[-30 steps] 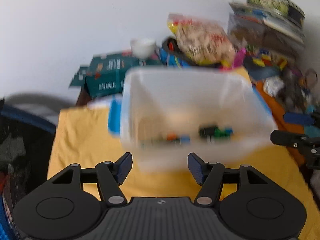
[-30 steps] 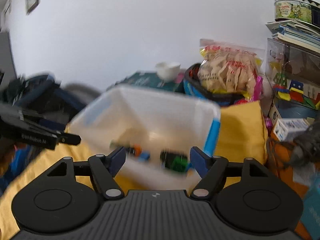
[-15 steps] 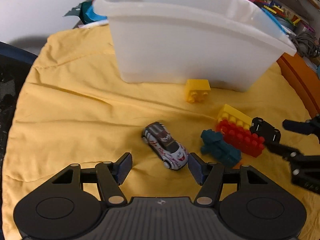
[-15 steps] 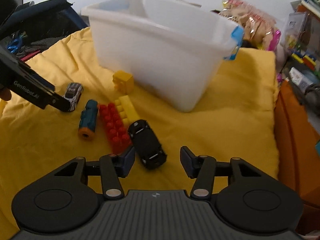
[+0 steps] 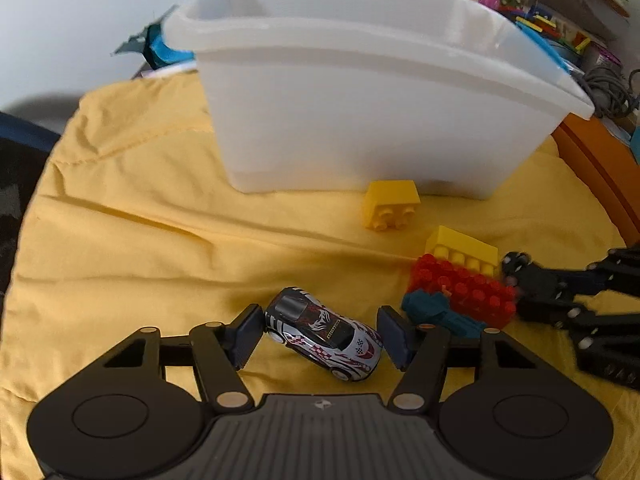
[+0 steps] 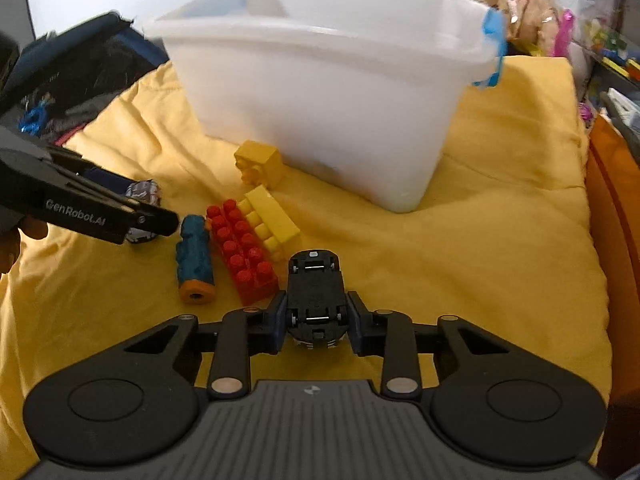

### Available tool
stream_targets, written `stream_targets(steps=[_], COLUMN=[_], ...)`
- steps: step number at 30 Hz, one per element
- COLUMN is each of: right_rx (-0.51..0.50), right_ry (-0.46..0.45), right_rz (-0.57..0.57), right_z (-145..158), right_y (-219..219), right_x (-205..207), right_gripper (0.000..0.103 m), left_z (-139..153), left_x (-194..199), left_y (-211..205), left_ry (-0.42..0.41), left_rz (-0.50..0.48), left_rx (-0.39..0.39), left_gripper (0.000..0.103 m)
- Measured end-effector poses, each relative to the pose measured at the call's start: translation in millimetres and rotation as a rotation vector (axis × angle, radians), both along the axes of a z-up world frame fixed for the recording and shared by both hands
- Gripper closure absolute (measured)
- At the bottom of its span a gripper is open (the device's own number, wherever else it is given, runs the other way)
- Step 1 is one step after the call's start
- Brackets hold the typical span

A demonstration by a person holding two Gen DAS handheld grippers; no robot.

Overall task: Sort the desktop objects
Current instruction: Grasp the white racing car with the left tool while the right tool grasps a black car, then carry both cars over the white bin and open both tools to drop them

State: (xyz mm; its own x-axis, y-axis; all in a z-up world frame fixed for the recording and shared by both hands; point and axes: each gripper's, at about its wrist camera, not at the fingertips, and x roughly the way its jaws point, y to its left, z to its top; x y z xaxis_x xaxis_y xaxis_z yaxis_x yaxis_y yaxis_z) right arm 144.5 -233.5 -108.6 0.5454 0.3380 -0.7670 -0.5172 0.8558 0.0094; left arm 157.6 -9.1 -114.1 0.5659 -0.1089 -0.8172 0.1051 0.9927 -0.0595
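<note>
**Two toy cars between the jaws, blocks beside the bin**

One yellow cloth [image 5: 120,240] covers the work surface; on it stands a white plastic bin [image 5: 360,92], whose inside neither view shows, so its contents cannot be told; a blue tab [image 6: 490,46] on its rim shows clearly only from the right wrist. Behind the bin lie a snack bag [image 6: 516,4] and shelf clutter; a dark bag [image 6: 72,64] sits off the cloth's edge, seen only from the right wrist.

In front of the bin, close to its wall, rests a small yellow block [image 5: 391,204]; nearer lie a long yellow block [image 5: 462,250] touching a red block [image 5: 460,292], and just beside that a teal roller [image 6: 194,258] with an orange end.

The right gripper [image 6: 316,322] pinches a black toy car [image 6: 316,292], underside up, lifted beside the red block; in the left view it appears only as a dark blur at the right edge. The left gripper [image 5: 320,336] has its jaws spread around a silver toy car [image 5: 324,336] lying slantwise on the cloth; its right finger stands near the teal roller; from the right wrist this car is mostly hidden behind the left gripper's finger.
</note>
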Motion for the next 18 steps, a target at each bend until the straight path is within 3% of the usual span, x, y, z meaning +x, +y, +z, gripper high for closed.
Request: stream_targets(steps=[4,10,18], right_rx=[0.061,0.182,0.289], right_ry=[-0.028,-0.087,-0.158], right_rz=[-0.048,-0.075,-0.128], right_z=[14,54,113], right_y=[-9,-15,-13], right_x=[-9,-25,11], right_gripper=[0.07,0.07,0.07], left_z=[19,76,144], left_x=[-12,-23,3], left_y=[9,27,29], left_ry=[-0.058,-0.158,-0.242], left_rz=[-0.012,-0.022,-0.022], left_rx=[-0.001,-0.025,-0.037], left_gripper=[0.037,0.037,0.037])
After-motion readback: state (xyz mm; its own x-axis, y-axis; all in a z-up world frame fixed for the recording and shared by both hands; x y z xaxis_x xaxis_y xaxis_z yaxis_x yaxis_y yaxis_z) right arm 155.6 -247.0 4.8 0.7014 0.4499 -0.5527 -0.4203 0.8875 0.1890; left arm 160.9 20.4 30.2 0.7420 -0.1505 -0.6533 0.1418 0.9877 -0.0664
